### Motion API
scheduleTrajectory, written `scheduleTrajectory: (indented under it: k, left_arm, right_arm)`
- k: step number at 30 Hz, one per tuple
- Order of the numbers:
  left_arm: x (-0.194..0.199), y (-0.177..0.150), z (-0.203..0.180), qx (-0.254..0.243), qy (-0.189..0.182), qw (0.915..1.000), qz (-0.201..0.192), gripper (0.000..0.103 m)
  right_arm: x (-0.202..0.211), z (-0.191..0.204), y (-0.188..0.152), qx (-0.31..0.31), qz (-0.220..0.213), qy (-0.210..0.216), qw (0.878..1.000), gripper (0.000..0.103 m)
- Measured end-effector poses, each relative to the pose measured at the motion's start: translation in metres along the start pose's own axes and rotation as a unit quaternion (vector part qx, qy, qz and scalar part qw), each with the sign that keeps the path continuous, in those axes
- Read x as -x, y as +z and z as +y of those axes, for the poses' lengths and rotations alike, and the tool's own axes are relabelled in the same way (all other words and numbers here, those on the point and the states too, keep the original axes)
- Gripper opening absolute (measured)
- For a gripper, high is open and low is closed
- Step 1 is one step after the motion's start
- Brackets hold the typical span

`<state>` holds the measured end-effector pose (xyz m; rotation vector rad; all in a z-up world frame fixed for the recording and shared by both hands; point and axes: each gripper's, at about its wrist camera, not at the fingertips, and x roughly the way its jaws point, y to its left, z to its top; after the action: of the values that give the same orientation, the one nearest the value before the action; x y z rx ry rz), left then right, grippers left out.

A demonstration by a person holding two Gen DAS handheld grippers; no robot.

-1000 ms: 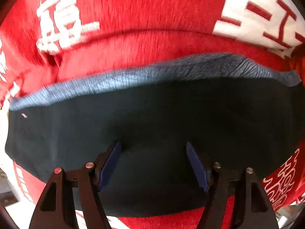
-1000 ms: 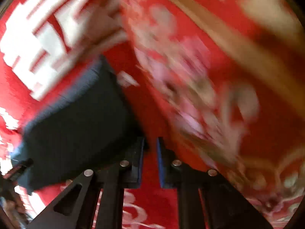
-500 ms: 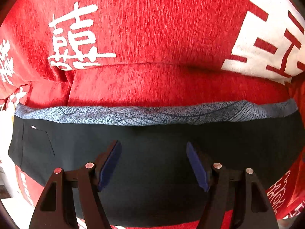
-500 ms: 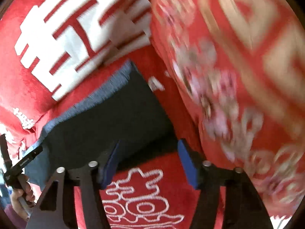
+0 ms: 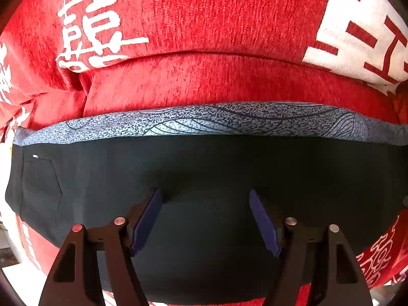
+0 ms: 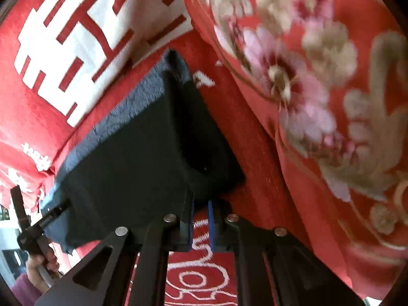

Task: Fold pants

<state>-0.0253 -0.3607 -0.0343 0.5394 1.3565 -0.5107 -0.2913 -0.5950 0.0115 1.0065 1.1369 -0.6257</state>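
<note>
The dark navy pants (image 5: 204, 168) lie folded as a flat band on a red sofa seat, with a grey patterned strip (image 5: 216, 122) along the far edge. My left gripper (image 5: 205, 219) is open above the middle of the pants, holding nothing. In the right wrist view the pants (image 6: 142, 153) show as a folded stack. My right gripper (image 6: 200, 219) is shut just off the stack's near right corner, with no cloth seen between its blue pads. The left gripper's tool (image 6: 33, 229) and the hand holding it show at the far left.
A red cover with white characters (image 5: 204, 25) drapes the sofa back behind the pants. A red cushion with pink and gold flowers (image 6: 318, 102) stands close to the right of the stack. The sofa's front edge shows at lower left (image 5: 15, 267).
My right gripper opened half a second ago and has now shut again at the stack's corner. The left gripper stayed open and rose slightly; the pants settled flat.
</note>
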Motion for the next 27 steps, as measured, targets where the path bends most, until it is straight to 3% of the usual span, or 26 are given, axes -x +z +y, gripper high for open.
scheduleTrajectory:
  k: [1,5,6,9,12,15,17,19,22,27]
  left_arm:
    - [0.003,0.001,-0.001,-0.004,0.004,1.0,0.001,0.072]
    - [0.026,0.011,-0.005,-0.015,-0.01,0.9993,-0.032,0.072]
    - [0.028,0.016,-0.008,-0.017,-0.013,0.9991,-0.037,0.072]
    - [0.025,0.038,-0.023,-0.017,-0.016,0.9987,-0.046,0.072]
    - [0.009,0.056,-0.038,-0.013,-0.002,0.9987,-0.05,0.072]
    - [-0.013,0.061,-0.037,-0.014,0.022,0.9992,-0.031,0.073]
    - [-0.009,0.055,-0.028,0.003,-0.001,0.9993,-0.037,0.073]
    - [-0.007,0.049,-0.022,-0.002,0.006,0.9993,-0.038,0.073]
    - [-0.003,0.041,-0.022,-0.008,0.015,0.999,-0.041,0.073]
    - [-0.001,0.041,-0.032,-0.013,0.032,0.9985,-0.043,0.073]
  right_arm:
    - [0.008,0.001,0.0,-0.002,-0.004,-0.005,1.0,0.017]
    - [0.042,0.034,0.004,0.065,-0.06,-0.014,0.996,0.019]
    - [0.043,0.049,0.008,0.095,-0.066,-0.016,0.993,0.024]
    - [0.023,0.079,0.033,0.139,-0.056,-0.016,0.989,0.06]
    - [-0.01,0.093,0.061,0.156,-0.051,-0.017,0.986,0.06]
    - [-0.03,0.078,0.07,0.157,-0.028,-0.079,0.984,0.057]
    - [-0.012,0.055,0.063,0.115,-0.034,-0.053,0.991,0.057]
    - [0.003,0.041,0.052,0.104,-0.039,-0.046,0.993,0.06]
    - [0.011,0.022,0.043,0.058,-0.025,-0.001,0.998,0.06]
    - [0.035,0.027,0.033,0.006,-0.06,0.0,0.998,0.06]
